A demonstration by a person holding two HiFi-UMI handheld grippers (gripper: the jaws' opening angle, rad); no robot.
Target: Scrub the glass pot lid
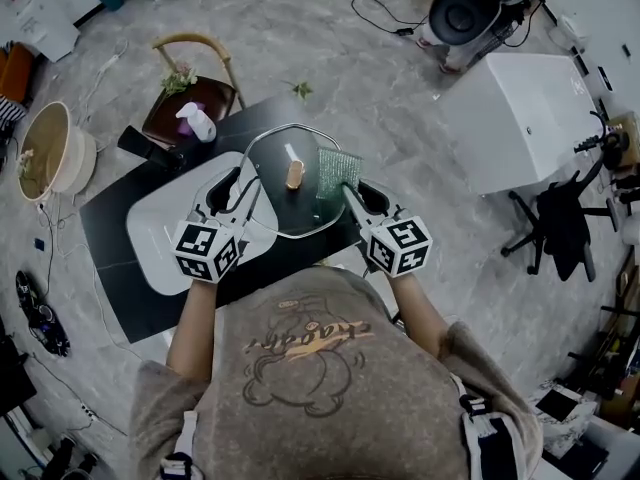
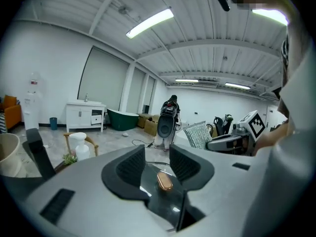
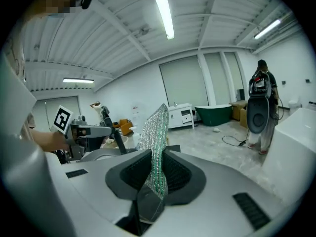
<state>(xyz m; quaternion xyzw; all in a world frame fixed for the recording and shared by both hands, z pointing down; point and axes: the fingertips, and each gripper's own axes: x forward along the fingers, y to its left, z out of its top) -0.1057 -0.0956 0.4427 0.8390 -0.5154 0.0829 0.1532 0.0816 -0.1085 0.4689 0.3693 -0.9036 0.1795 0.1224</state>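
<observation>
The right tongs (image 3: 154, 164) are clamped on a sparkly green scrubbing cloth (image 3: 156, 132). The pads squeeze its lower edge, and the rest of it stands up out of the jaws, pretty much upright.

The left tongs (image 2: 158, 156) are roughly half open, and honestly I can't see either pad pressing on anything. Looking along them, you get the glass lid (image 2: 154, 194) down in the gap, with its brown wooden knob (image 2: 164, 180) dead ahead between the jaws.

From the head view the lid sits right between the two tongs, over the black counter (image 1: 110, 218). Its left edge is over the right end of a white tray (image 1: 160, 238). The tips of the left tongs are at the lid's left rim. The cloth is up at its far right rim, either touching or just beside it, I can't tell which. I also can't tell whether the lid is resting on the counter or up in the air.

Further back, past the tray, there's a white pump bottle (image 1: 198, 123) on a wooden chair (image 1: 195, 38). Off to the right, well apart from everything else, a big white box (image 1: 530, 118) sits on the grey floor (image 1: 300, 28).
</observation>
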